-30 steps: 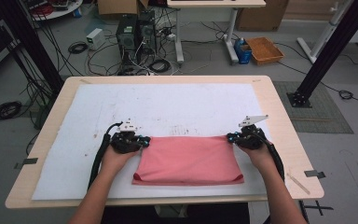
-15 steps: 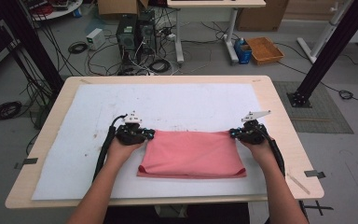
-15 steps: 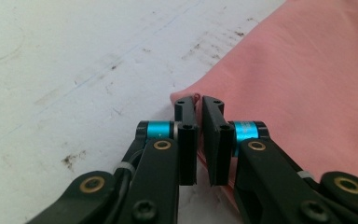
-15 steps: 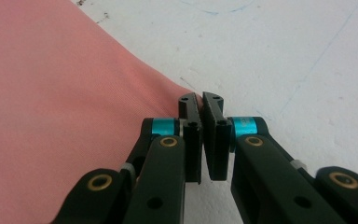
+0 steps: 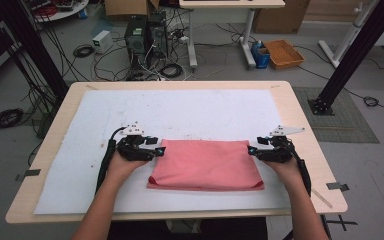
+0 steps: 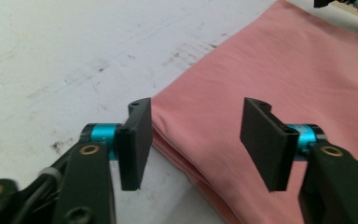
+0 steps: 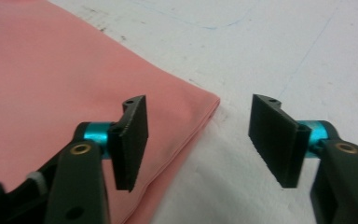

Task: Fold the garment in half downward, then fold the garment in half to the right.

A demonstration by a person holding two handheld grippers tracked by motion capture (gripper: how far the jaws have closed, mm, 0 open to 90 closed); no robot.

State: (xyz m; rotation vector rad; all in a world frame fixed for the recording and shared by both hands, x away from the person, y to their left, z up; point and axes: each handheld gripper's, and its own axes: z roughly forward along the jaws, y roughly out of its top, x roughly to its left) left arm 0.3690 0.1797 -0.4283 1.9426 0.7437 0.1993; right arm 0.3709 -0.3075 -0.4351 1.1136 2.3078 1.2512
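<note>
**Both grippers let go of the folded pink cloth**

A folded pink cloth (image 5: 205,165) lies flat on the white sheet (image 5: 190,115) that covers the wooden surface (image 5: 300,125), towards the person's side. The left gripper (image 5: 156,150) sits at the cloth's far left corner and the right gripper (image 5: 252,150) at its far right corner, each held in a hand that comes in from the near edge.

In the left gripper view the jaws stand apart, having just been opening, with the corner and stacked layers of the cloth (image 6: 279,70) lying beneath and between them, untouched by the pads. In the right gripper view the jaws are likewise released and have just been opening; the cloth's corner (image 7: 65,70) lies under the left jaw, and white sheet (image 7: 261,42) shows in the gap.
</note>
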